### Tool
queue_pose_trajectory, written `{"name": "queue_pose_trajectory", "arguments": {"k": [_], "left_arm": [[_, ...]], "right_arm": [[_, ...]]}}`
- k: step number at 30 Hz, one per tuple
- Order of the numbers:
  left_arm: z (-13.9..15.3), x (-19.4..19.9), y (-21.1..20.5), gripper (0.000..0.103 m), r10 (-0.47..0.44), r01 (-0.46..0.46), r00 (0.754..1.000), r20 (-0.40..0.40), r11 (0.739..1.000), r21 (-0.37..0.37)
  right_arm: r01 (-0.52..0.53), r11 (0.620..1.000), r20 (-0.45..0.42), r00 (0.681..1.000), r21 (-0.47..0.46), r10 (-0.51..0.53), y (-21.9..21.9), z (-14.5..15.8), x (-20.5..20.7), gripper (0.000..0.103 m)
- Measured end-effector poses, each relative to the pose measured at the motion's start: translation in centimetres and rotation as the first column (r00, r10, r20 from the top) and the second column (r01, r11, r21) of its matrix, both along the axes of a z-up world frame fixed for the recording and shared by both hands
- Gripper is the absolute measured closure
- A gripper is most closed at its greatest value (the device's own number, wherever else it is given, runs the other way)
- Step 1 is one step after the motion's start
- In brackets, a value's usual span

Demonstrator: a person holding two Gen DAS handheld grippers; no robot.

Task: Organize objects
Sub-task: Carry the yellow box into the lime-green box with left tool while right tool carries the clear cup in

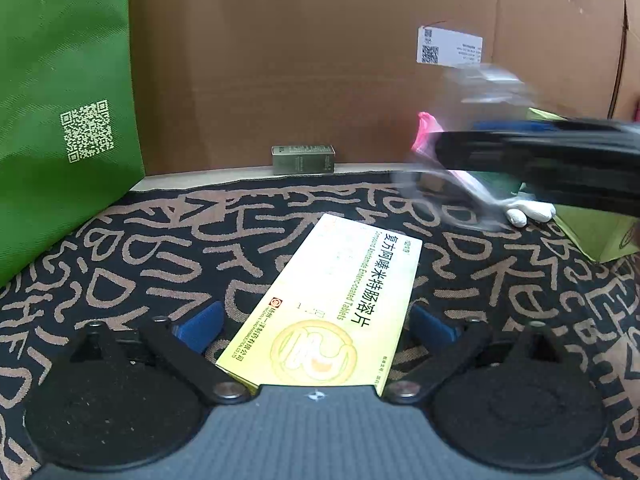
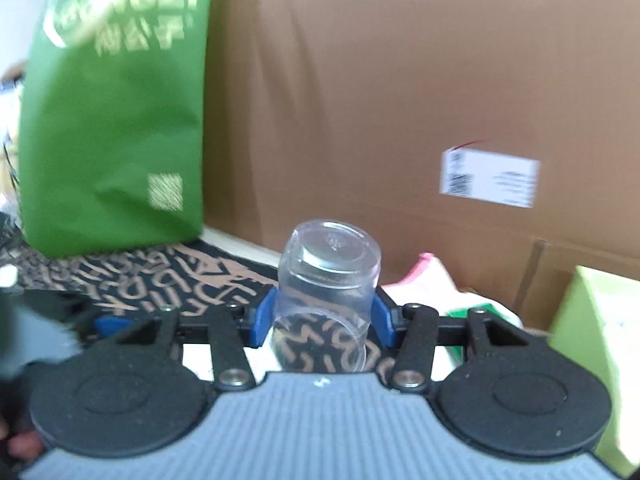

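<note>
A yellow medicine box (image 1: 332, 304) lies flat on the patterned black-and-tan cloth (image 1: 120, 264), between the blue pads of my left gripper (image 1: 316, 324), which is open around it without touching. My right gripper (image 2: 322, 316) is shut on a clear plastic cup (image 2: 326, 280), held upside down above the cloth. In the left wrist view the right gripper (image 1: 540, 160) comes in blurred from the right with the cup (image 1: 484, 88).
A green bag (image 1: 60, 120) stands at the left; it shows in the right wrist view (image 2: 116, 120) too. A big cardboard box (image 1: 320, 60) walls the back. A small olive box (image 1: 303, 159) sits against it. Pink-white packaging (image 1: 426, 128), white items (image 1: 528, 214) and a lime box (image 2: 596, 340) lie right.
</note>
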State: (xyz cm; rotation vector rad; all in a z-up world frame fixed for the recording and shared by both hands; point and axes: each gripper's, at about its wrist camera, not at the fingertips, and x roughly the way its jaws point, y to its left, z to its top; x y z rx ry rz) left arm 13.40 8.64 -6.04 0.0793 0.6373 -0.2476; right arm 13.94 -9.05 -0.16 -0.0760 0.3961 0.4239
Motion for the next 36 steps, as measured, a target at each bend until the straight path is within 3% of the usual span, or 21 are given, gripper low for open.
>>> {"name": "queue_pose_trajectory", "arguments": {"k": [2, 5, 8, 11, 16, 24, 28, 32, 36], "left_arm": [[0.2, -0.2, 0.2, 0.026, 0.007, -0.007, 1.000, 0.017, 1.000, -0.006], [0.3, -0.3, 0.1, 0.031, 0.016, -0.016, 1.000, 0.025, 1.000, -0.001], [0.6, -0.7, 0.0, 0.033, 0.030, -0.030, 0.999, 0.019, 0.999, -0.026], [1.6, -1.1, -0.4, 0.034, 0.014, -0.015, 1.000, -0.009, 0.993, -0.114], [5.6, -2.0, -4.2, 0.034, -0.107, 0.115, 0.993, 0.055, 0.979, -0.171], [11.8, -1.9, -14.0, 0.034, -0.309, 0.346, 0.932, 0.190, 0.915, -0.205], [12.3, -0.1, -18.5, 0.034, -0.363, 0.393, 0.918, 0.158, 0.884, -0.252], [11.5, 1.0, -22.6, 0.034, -0.383, 0.411, 0.909, 0.163, 0.887, -0.212], [10.0, 2.6, -24.9, 0.034, -0.380, 0.401, 0.914, 0.142, 0.898, -0.180]], "right_arm": [[0.021, 0.999, 0.019, 1.000, 0.031, -0.022, -1.3, 0.8, -3.0, 0.053], [0.074, 0.995, 0.042, 0.996, 0.065, -0.077, -3.5, 1.4, -6.9, 0.053], [0.155, 0.984, 0.064, 0.985, 0.087, -0.161, -6.4, 1.9, -10.2, 0.053], [0.230, 0.968, 0.075, 0.968, 0.102, -0.238, -8.9, 2.1, -12.1, 0.053], [0.332, 0.937, 0.115, 0.932, 0.111, -0.344, -12.7, 2.7, -14.1, 0.053], [0.476, 0.876, 0.178, 0.857, 0.084, -0.483, -17.7, 3.1, -13.7, 0.053], [0.532, 0.843, 0.209, 0.818, 0.079, -0.536, -20.2, 3.4, -12.3, 0.053], [0.559, 0.825, 0.227, 0.795, 0.085, -0.563, -22.3, 3.3, -10.1, 0.053], [0.545, 0.834, 0.218, 0.806, 0.091, -0.550, -23.2, 2.5, -7.4, 0.053]]}}
